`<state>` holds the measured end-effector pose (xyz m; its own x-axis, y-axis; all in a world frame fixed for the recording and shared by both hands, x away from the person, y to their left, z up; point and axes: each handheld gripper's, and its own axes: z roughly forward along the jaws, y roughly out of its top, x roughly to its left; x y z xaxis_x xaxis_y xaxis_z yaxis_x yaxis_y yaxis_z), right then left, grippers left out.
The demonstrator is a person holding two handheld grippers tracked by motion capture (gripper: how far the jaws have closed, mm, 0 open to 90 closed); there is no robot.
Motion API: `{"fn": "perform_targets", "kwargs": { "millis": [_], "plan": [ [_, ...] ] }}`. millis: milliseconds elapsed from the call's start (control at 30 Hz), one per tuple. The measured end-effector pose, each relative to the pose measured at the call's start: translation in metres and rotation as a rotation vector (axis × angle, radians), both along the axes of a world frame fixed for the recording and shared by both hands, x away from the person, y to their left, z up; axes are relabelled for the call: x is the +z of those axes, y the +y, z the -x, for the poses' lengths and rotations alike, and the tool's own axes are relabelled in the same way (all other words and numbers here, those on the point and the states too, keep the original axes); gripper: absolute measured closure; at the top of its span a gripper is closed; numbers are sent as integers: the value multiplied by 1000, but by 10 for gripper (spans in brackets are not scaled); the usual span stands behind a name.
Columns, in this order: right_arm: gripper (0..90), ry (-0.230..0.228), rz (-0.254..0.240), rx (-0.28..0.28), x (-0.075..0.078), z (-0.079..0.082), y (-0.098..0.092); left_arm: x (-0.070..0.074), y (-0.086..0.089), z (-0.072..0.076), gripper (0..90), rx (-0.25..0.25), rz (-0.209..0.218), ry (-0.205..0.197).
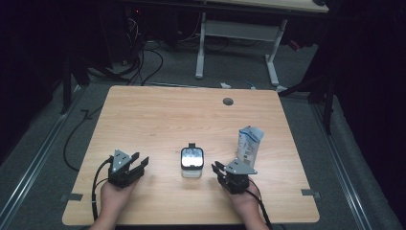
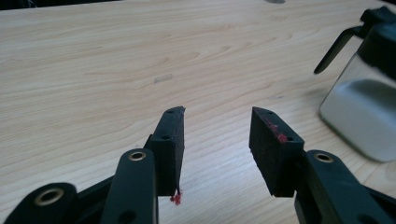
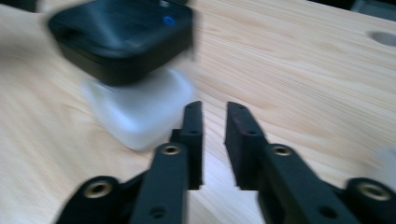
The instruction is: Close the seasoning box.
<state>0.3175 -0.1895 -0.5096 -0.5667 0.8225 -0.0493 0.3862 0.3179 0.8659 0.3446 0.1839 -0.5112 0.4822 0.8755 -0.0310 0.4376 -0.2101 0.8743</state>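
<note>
- We see a wooden bench from above, with a small clear container with a black lid standing at centre frame, between the two hands.
- The left claw sits at lower left of the high view, held low over the bench; in the left gripper view its jaws stand spread with bare wood between them.
- In that same view the container shows at the right edge, well apart from the jaws.
- The right claw sits just right of the container; in the right gripper view, which is blurred, its jaws stand a narrow gap apart, pinching nothing.
- There the container lies upper left, close beside the left jaw; we cannot tell whether they touch.
- A blue-and-white carton stands upright right of centre, just beyond the right claw.
</note>
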Motion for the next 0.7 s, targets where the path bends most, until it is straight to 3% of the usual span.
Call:
{"fn": "perform_targets", "kwargs": {
  "millis": [100,200,333,700],
  "plan": [
    [669,12,-8,-58,-1,3,-27,-2,9,8,539,-6,-35,-1],
    [612,15,-18,-99,-3,12,-53,-7,22,26,497,-6,-67,-17],
    [577,16,-52,-143,-9,32,-81,-13,35,41,495,0,-43,11],
    [551,3,-38,-123,-9,31,-78,-12,32,41,449,10,-79,19]
  ]
}}
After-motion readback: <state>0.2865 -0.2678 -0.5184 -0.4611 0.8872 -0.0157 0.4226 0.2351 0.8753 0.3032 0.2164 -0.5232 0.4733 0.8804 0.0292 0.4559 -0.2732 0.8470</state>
